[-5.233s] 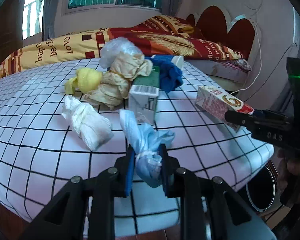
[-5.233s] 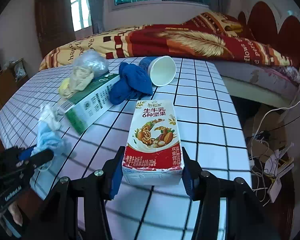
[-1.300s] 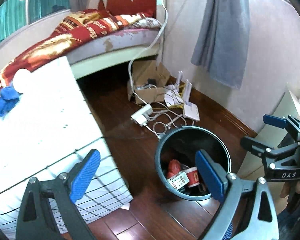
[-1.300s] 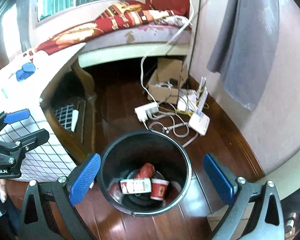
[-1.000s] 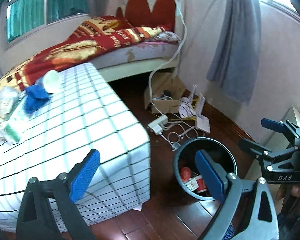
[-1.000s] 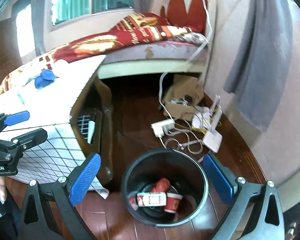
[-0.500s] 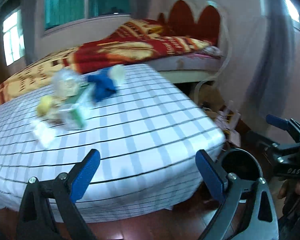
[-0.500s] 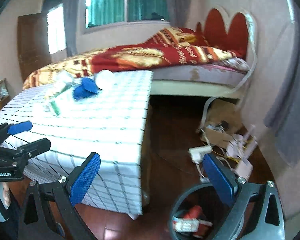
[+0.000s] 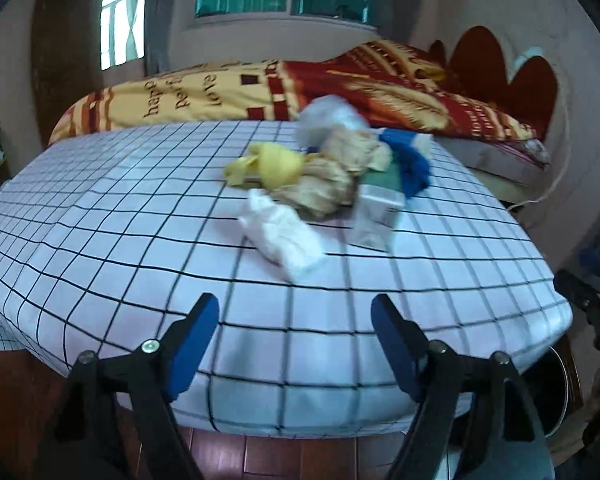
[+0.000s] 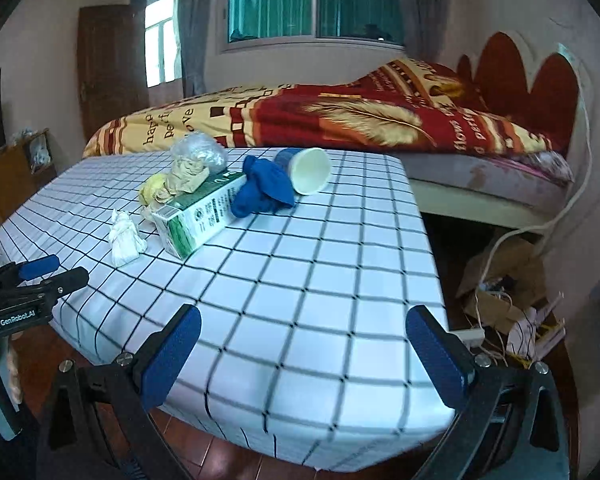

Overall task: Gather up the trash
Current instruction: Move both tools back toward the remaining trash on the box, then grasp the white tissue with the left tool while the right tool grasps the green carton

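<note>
Facing white tissue wad [image 9: 284, 236] ahead on table [image 9: 100, 216], left tongs [image 9: 294, 340] closing empty, right tongs [image 10: 304, 356] wide apart

Left gripper [image 9: 294, 334] empty with jaws closing; right gripper [image 10: 304, 344] spread wide, empty.

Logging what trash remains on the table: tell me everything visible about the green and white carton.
The green and white carton is a long rectangular drink box, apparently paperboard, lying on its side on the checked tablecloth. Its white end with a barcode faces the cameras; small print covers the side. Crumpled brown paper rests against it, and the blue cloth touches its far end. Neither gripper touches it.
</note>
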A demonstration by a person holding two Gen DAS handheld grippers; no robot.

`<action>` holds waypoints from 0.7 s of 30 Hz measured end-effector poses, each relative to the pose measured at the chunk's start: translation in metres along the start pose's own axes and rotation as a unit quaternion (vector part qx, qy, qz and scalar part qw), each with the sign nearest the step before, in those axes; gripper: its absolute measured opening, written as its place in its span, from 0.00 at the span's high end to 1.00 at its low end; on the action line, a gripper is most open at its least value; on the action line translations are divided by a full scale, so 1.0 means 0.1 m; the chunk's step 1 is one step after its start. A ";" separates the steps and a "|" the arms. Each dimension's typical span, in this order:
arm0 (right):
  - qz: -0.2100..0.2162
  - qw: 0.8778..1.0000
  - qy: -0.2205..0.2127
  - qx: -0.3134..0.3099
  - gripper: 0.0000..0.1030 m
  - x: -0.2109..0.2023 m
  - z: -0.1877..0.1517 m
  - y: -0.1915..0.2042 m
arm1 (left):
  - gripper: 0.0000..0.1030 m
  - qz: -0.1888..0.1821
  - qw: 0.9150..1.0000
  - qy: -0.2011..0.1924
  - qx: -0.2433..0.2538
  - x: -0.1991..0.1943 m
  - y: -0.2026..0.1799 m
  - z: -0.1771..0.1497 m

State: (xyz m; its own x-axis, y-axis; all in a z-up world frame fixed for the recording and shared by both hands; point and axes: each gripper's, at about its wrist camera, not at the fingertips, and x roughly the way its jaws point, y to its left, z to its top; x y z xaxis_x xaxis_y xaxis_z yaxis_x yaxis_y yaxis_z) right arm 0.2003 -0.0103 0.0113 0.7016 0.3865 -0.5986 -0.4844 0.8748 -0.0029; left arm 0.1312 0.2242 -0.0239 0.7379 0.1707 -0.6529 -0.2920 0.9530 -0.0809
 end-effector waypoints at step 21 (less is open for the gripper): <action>0.063 0.996 0.046 -0.031 0.00 0.88 0.39 0.55 | 0.67 -0.043 0.998 0.046 -0.005 0.67 0.20 0.33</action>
State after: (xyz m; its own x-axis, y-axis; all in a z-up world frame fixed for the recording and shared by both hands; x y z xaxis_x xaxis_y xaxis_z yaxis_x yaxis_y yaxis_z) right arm 0.2562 0.0831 -0.0107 0.5839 0.4612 -0.6681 -0.5987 0.8005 0.0293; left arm 0.1948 0.2626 -0.0447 0.7021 0.0652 -0.7091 -0.2370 0.9604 -0.1465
